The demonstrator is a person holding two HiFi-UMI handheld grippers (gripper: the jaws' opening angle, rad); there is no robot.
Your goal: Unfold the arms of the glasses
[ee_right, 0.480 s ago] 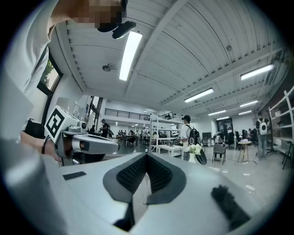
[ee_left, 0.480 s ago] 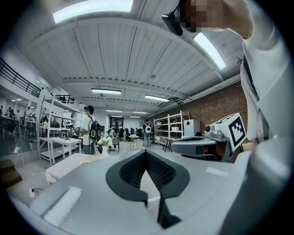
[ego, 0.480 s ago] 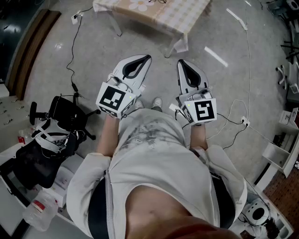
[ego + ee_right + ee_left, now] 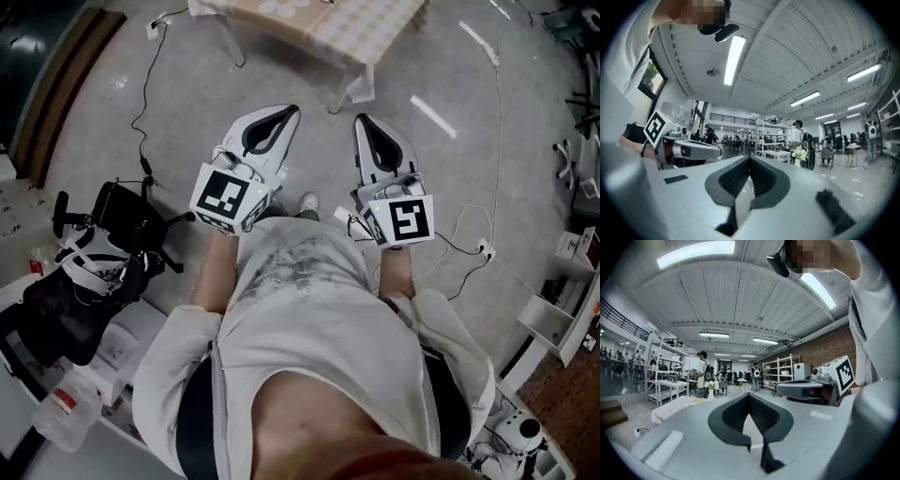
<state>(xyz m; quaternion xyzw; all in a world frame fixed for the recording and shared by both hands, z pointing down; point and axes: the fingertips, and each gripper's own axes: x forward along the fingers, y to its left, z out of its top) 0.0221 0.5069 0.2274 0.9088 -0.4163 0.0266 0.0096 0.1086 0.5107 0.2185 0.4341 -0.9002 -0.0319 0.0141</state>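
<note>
No glasses show in any view. In the head view my left gripper (image 4: 292, 112) and right gripper (image 4: 360, 121) are held side by side at waist height, pointing level toward a cloth-covered table (image 4: 349, 42) ahead. Both are shut with nothing between the jaws. In the left gripper view the ribbed pads (image 4: 740, 412) meet at the tip of the left gripper (image 4: 749, 395). The right gripper view shows the same on the right gripper (image 4: 750, 159). Each gripper sees the other beside it.
Cables (image 4: 141, 112) trail over the grey floor. A black chair with gear (image 4: 103, 253) stands at my left, white shelving (image 4: 562, 319) at my right. A vase of flowers (image 4: 711, 386) stands on the table ahead. People and racks fill the hall behind.
Both grippers keep the same shut pose. The table, the chair and the floor have slid slightly up and to the left in the head view.
</note>
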